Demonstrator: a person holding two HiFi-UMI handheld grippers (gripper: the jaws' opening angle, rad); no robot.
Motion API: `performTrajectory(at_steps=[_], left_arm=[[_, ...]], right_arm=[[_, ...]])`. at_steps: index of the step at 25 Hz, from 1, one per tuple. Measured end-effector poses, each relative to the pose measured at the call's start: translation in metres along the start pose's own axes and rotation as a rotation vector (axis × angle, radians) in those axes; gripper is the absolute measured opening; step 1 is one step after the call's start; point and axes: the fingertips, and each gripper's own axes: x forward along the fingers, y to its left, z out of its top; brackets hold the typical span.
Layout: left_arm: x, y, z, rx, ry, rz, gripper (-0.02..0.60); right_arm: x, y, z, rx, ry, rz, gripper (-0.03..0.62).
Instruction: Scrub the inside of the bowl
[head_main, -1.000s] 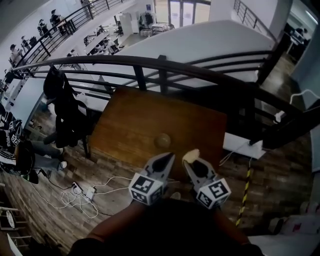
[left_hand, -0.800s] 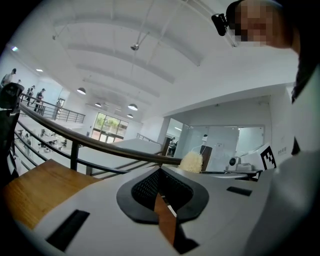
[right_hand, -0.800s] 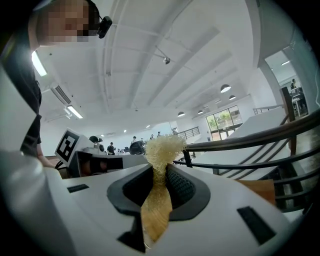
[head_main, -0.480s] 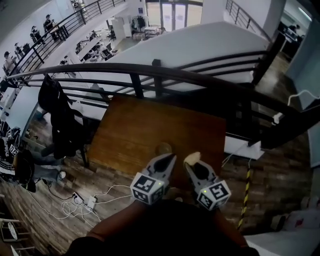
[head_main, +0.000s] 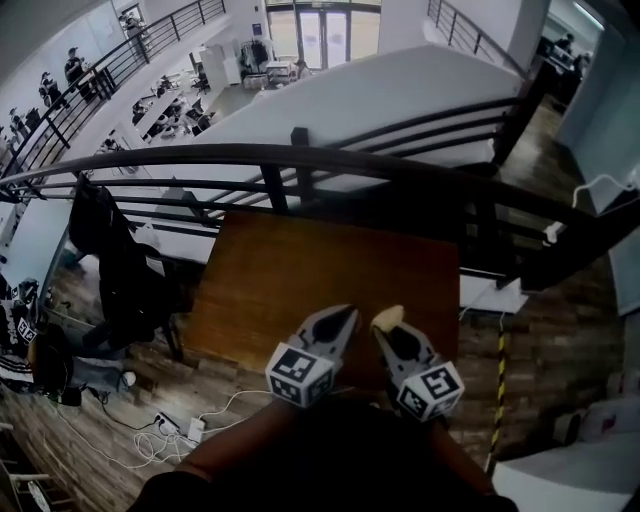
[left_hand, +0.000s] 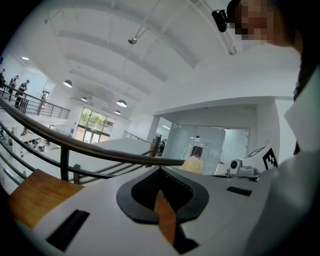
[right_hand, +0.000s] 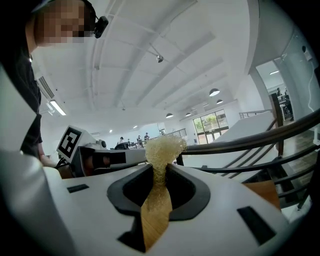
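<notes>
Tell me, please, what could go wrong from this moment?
1. The right gripper pinches the scrubber by a thin strip only; hard rubbing may pull it out.
2. The left gripper is shut and empty, so nothing would steady a bowl; no bowl shows now.
3. The table stands beside the railing; a slipped thing might fall through.

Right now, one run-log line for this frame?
left gripper: shut, empty | right gripper: shut on fibrous scrubber | both: side by side, over wooden table near edge | bowl: not visible
</notes>
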Motion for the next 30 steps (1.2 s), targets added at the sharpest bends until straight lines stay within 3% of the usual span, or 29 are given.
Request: performTrajectory(at_steps=[10,16,30], left_arm=[[-0.034,0.062,0.008,-0.019,0.013,-0.071,-0.002],[-0.043,0.092,0.005,-0.099,-0.012,-0.1,-0.002],[-0.026,0.128,-0.011,-0.129,0.046,-0.059,0.002]], right_arm=[[0.056,0.039,-0.005,0.013,0.007,-0.085,0.081],[0.078,0.058,-0.012,0.024,0.05,-0.096,0.081],[0.091,0.028,-0.026,0.035,0.103,-0.141,0.083]])
